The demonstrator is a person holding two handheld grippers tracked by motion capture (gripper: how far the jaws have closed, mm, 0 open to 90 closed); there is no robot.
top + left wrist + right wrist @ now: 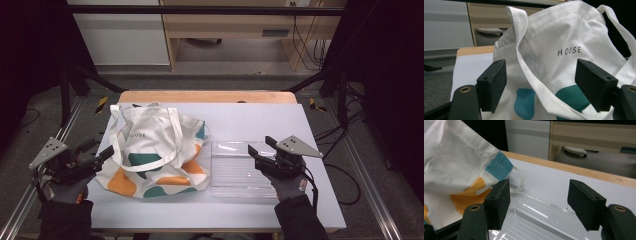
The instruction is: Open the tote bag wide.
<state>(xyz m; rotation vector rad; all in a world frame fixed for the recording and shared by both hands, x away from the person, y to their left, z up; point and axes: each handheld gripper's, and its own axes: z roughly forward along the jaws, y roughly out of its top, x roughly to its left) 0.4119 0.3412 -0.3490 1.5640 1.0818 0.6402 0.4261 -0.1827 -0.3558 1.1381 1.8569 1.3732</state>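
I held my left claw open at the near-left edge of the tote bag, which lay flat on the worktop, its strap between the jaws, probably ready to pinch it. My right claw, also open and empty, hovered over the clear tray just beside the bag.

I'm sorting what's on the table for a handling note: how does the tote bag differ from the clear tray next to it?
The tote bag is soft white cloth, rumpled, printed with orange and teal shapes and the word HOUSE; the clear tray is stiff, see-through plastic with ridges and no print. The bag has long loop handles; the tray has none. The bag lies before the left gripper, the tray under the right gripper. Both lie on the table.
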